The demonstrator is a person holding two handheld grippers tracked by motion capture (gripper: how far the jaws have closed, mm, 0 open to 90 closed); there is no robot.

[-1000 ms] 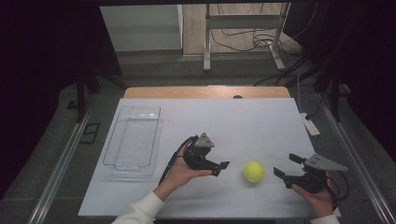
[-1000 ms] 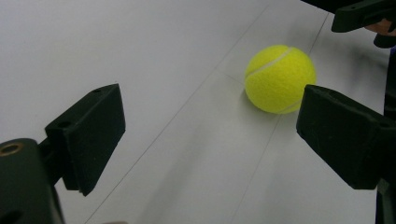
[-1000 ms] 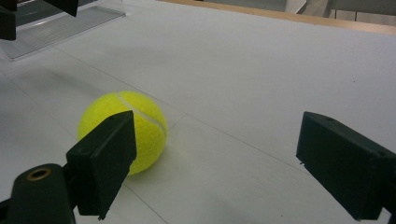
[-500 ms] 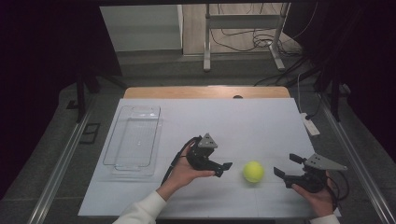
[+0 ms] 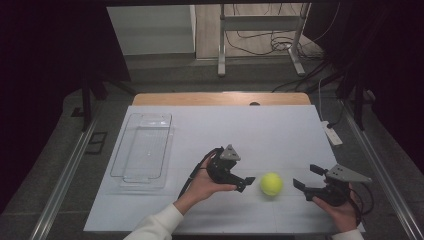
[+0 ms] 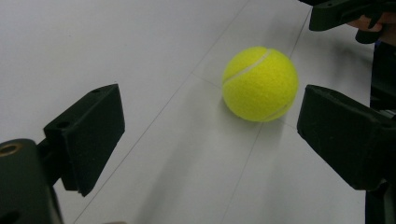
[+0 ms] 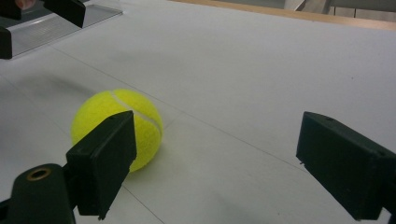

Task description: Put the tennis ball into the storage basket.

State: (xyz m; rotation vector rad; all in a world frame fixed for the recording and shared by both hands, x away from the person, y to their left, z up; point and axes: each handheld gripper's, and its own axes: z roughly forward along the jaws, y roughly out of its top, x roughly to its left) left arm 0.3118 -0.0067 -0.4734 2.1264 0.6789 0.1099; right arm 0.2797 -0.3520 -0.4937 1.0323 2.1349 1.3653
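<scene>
Closing in: left hand-held gripper (image 6: 205,135) jaws apart, ball (image 6: 260,84) ahead — centre it first.
Right hand-held gripper (image 7: 224,172): apart, idle.
Risk: ball probably rolls on bench (image 5: 225,130).

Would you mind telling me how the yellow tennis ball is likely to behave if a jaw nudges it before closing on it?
The tennis ball is round and sits free on the flat white table, so a nudge would probably send it rolling. Its fuzzy felt surface likely grips the jaws rather than slipping. It probably weighs little for its size.
</scene>
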